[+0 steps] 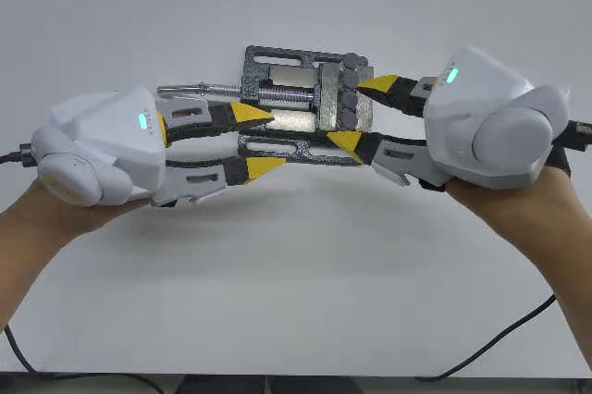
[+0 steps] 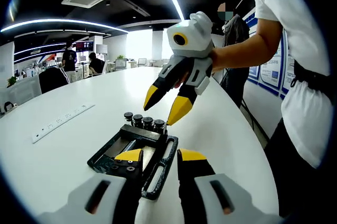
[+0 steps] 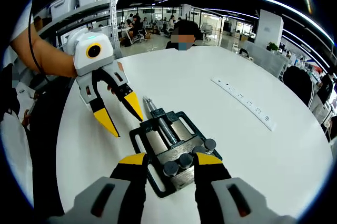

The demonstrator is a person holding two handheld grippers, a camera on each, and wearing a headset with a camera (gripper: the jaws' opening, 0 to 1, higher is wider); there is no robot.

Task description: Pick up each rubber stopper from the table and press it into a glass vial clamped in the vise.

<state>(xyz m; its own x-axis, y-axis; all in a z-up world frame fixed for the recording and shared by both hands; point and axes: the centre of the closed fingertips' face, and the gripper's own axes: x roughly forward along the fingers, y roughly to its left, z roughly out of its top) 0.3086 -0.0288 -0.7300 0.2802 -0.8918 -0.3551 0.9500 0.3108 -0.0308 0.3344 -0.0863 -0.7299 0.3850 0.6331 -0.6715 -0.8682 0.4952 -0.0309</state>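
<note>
Head view: our left tool (image 1: 266, 140) is spread and empty, left of the vise (image 1: 287, 56) on the desk (image 1: 296, 274); our right tool (image 1: 356, 112) is spread, its jaws flanking the stoppers (image 1: 350, 89).
Left gripper view: four vials (image 2: 143, 120) stand clamped in a row, each capped.
Right gripper view: the stoppers sit between our jaws, none pinched.
Progress: we judge all four seated; at most a final press remains.

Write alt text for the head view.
Two hand-held grippers face each other over a black vise on a white table. The right gripper, open, flanks the row of stoppered vials clamped in it; the left gripper, also open, hovers at the screw end.
</note>
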